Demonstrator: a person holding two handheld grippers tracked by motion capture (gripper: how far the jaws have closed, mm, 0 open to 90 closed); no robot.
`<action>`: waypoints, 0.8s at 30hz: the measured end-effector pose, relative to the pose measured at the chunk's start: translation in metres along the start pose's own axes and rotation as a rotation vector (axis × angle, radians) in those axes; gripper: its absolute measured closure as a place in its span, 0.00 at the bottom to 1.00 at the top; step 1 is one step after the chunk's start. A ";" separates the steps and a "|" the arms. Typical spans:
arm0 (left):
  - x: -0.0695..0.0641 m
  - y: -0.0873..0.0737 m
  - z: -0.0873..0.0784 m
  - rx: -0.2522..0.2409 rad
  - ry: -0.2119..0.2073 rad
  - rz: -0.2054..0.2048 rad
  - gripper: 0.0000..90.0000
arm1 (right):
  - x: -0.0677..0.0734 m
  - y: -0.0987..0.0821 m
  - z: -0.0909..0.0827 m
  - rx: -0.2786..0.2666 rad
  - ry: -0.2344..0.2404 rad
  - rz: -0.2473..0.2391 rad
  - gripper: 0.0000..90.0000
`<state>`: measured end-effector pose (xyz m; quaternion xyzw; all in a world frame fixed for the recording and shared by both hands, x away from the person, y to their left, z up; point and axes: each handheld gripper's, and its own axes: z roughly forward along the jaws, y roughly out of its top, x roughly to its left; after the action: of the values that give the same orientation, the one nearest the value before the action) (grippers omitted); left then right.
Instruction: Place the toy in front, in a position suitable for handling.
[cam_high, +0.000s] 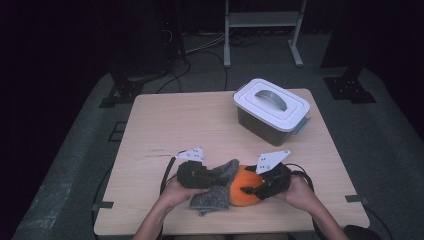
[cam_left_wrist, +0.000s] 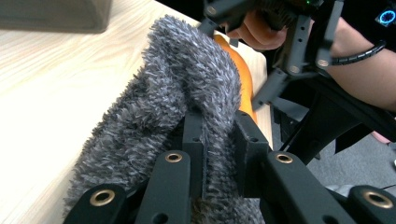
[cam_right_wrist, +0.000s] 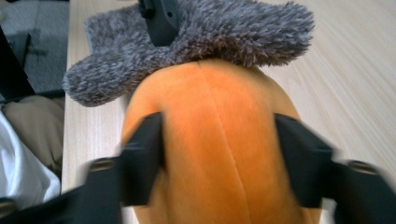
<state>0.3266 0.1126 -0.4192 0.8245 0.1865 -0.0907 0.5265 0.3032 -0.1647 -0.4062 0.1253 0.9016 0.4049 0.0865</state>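
An orange soft rounded thing lies near the table's front edge, with a grey fuzzy cloth draped against its left side. My left gripper is shut on a fold of that cloth, and the pile bulges between the jaws of my left gripper. My right gripper comes in from the right. In the right gripper view the jaws of my right gripper press on both sides of the orange thing, and the cloth covers its far end.
A white lidded box with a grey handle stands at the back right of the wooden table. Both forearms enter over the front edge. A white metal frame stands on the floor beyond the table.
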 end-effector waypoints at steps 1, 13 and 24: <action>0.000 0.001 -0.002 -0.002 0.001 -0.001 0.86 | 0.000 -0.001 -0.001 -0.028 0.010 0.005 0.53; -0.002 0.007 -0.016 -0.022 -0.016 0.009 0.86 | -0.001 -0.002 0.007 -0.143 0.095 -0.042 0.57; 0.004 0.002 -0.010 -0.021 -0.019 -0.021 0.86 | -0.021 -0.015 -0.019 -0.084 0.073 0.091 0.35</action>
<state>0.3306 0.1222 -0.4146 0.8161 0.1912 -0.1020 0.5357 0.3155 -0.1942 -0.4038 0.1474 0.8798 0.4501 0.0401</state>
